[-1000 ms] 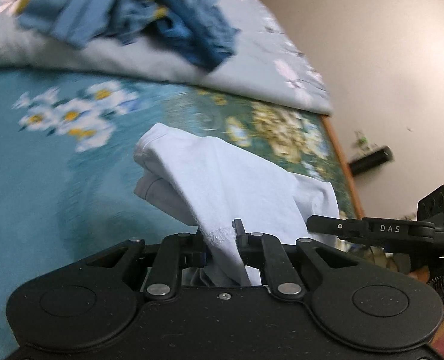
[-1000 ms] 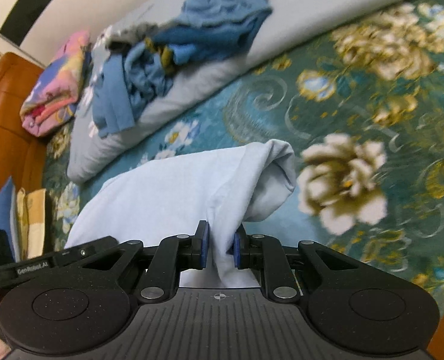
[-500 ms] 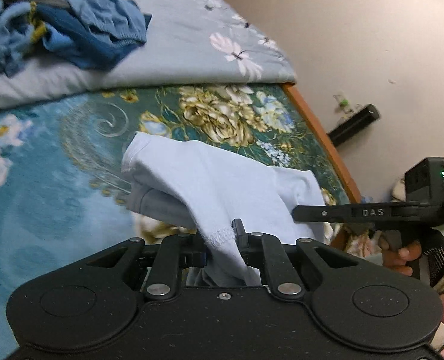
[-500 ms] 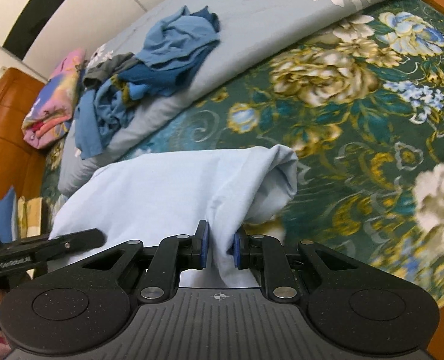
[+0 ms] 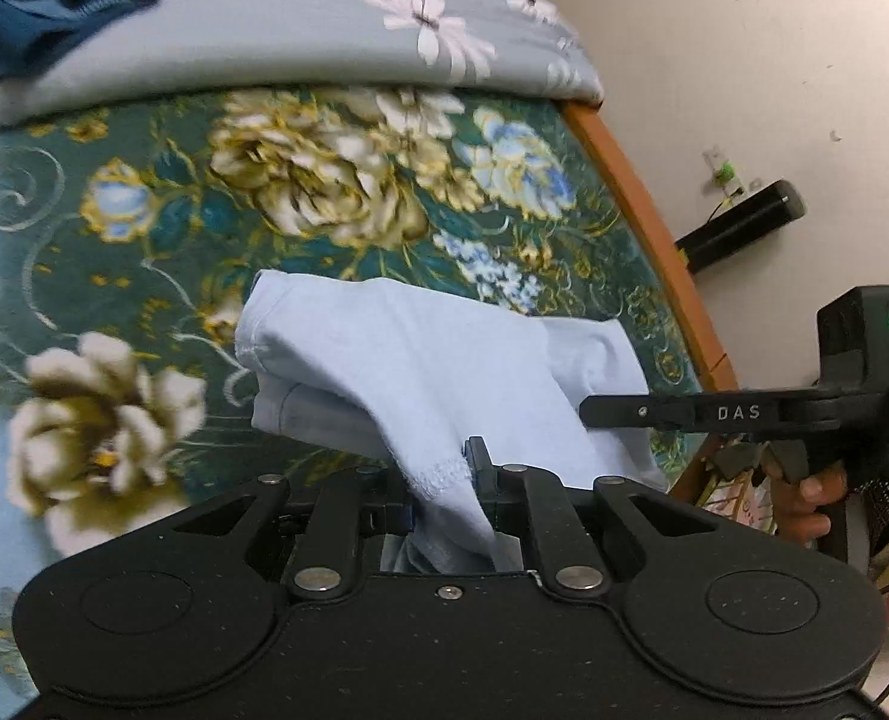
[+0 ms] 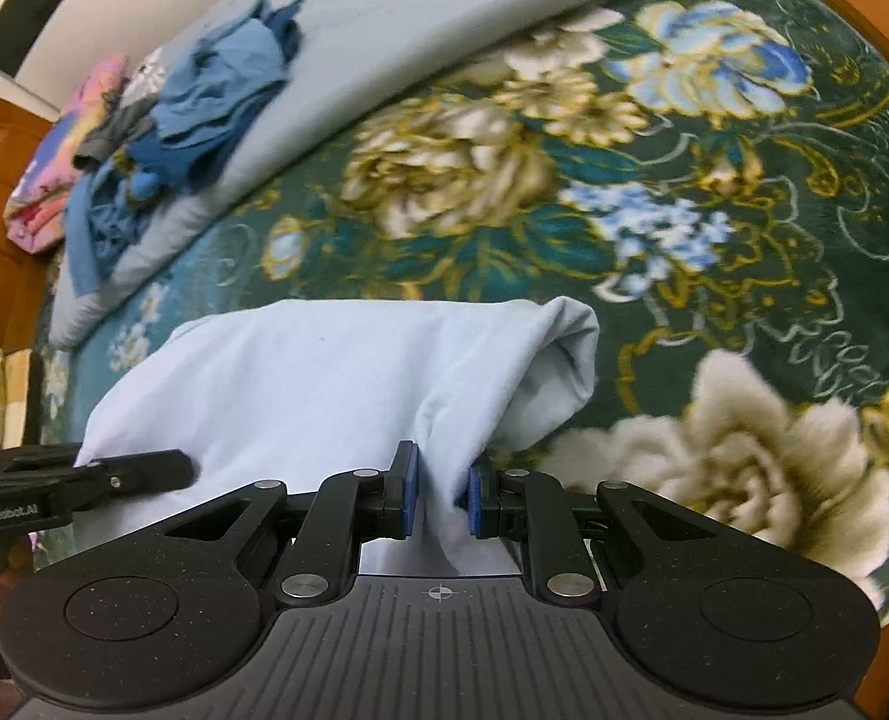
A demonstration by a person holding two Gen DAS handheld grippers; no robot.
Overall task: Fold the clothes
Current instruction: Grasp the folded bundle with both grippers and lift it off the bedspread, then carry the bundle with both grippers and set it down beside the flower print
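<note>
My feed is evenly lit by soft indoor light with no hard shadows. I see dull sheen only on the matte black plastic gripper body (image 5: 444, 648) in the left view. Both fisheye pictures bend straight lines at the rims: the orange wooden bed edge (image 5: 642, 228) curves. The teal floral plush blanket (image 6: 654, 180) smears with motion blur, worst on the cream flowers low in each picture. The pale blue folded cotton garment (image 6: 324, 384) stays fairly crisp.
</note>
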